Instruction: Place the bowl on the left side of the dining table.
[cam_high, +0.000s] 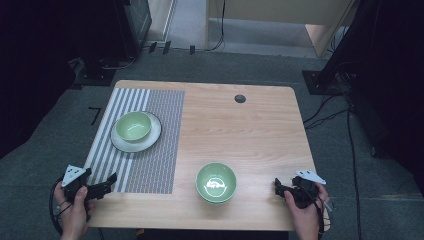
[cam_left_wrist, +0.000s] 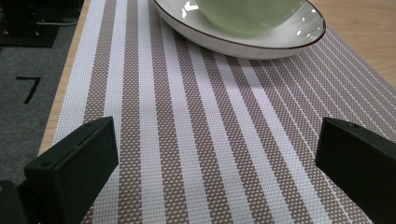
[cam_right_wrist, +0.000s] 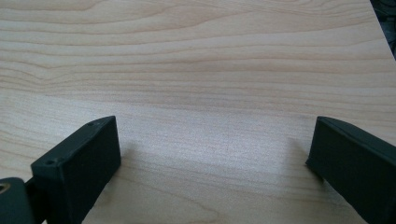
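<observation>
Two green bowls: one bowl (cam_high: 133, 125) sits on the plate, the other bowl (cam_high: 216, 182) on bare wood. One plate (cam_high: 152, 136). One striped mat (cam_high: 155, 150). One surface (cam_high: 250, 135). Two hand-held grippers: left hand-held gripper (cam_high: 111, 181), right hand-held gripper (cam_high: 278, 186).

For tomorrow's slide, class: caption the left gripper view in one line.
Open left gripper over a striped placemat, facing a green bowl on a white plate.

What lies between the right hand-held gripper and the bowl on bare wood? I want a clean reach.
Nothing visible: bare table separates the right hand-held gripper from the green bowl.
</observation>
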